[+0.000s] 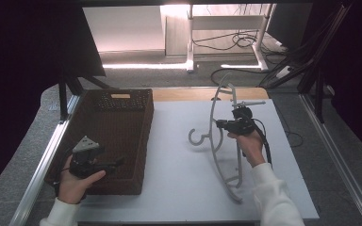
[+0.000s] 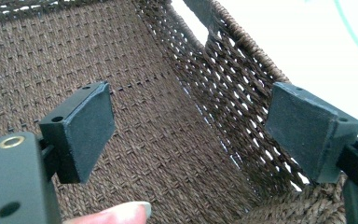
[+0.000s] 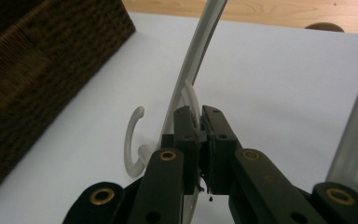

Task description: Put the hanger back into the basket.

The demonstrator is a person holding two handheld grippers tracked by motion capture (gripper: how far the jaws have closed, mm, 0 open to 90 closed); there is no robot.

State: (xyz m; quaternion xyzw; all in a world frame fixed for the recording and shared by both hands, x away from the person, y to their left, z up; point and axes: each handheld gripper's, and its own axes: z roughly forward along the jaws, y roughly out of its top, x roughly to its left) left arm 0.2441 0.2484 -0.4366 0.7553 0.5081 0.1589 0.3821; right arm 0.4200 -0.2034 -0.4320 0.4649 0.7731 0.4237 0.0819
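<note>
High view: I hold the right gripper (image 1: 222, 124) clamped on a pale grey clothes hanger (image 1: 217, 141) at the middle of the white table (image 1: 169, 188), while my left gripper (image 1: 115, 163) waits over the near end of the brown woven basket (image 1: 141, 141). The hanger stands tilted on one shoulder tip, its hook (image 1: 197, 138) curling off the jaws' far side toward the basket, its long arms running ahead of and behind my grip. In the right gripper view, the pads are pressed tight on the hanger's arm (image 3: 193, 60) just above the neck, with the hook (image 3: 131, 144) low and left of the jaws and the basket wall (image 3: 37, 70) further left. In the left gripper view, the jaws stand wide apart with nothing between them, the basket's woven floor (image 2: 168, 140) directly ahead and its side wall (image 2: 233, 93) to their right. I judge the step in hand to be carrying the hanger over to the basket. The next move calls for lifting the low tip clear of the table, swinging it across the rim, and lowering it lengthwise so both arms fit inside.
</note>
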